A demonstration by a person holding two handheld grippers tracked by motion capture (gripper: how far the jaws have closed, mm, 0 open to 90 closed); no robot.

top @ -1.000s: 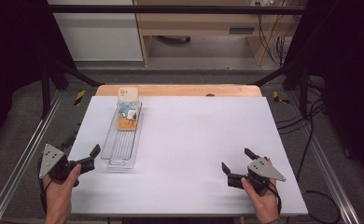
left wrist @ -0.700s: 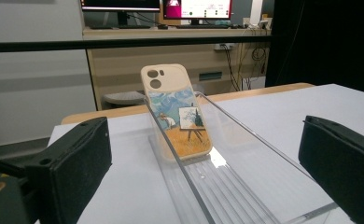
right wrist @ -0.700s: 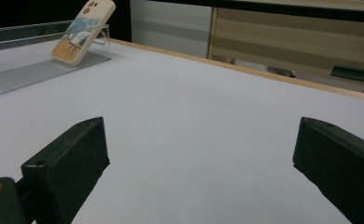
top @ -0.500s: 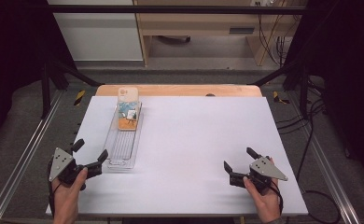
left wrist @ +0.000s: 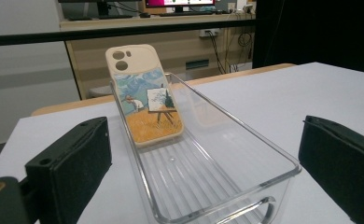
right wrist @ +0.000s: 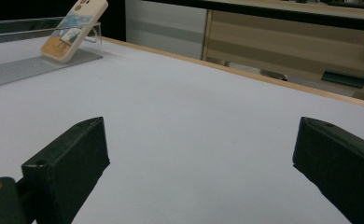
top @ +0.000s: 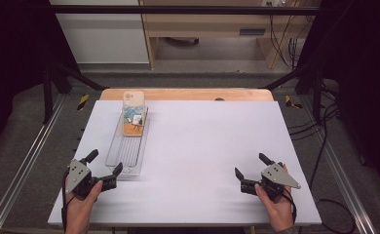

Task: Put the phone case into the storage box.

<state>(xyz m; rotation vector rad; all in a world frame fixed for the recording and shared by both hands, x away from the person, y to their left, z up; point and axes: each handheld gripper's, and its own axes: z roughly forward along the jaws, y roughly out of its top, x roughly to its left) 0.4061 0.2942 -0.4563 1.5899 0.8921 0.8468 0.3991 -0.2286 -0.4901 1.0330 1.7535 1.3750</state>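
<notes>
Lining up: left gripper (top: 103, 168) jaws spread wide at the near end of the clear tray (left wrist: 245, 140). Phone case (left wrist: 145, 95) leans inside its far end, untouched. Right gripper (top: 250, 171) spread too, idle on the bench (top: 202, 141). Grasp not begun.

A clear tray (top: 127, 151) lies lengthwise on the left part of the table (top: 212, 141). A phone case (top: 133, 117) leans in its far end, its top over the far rim. The left gripper (top: 104, 168) sits at the tray's near end; the right gripper (top: 251, 168) sits well apart, near the table's right front.
</notes>
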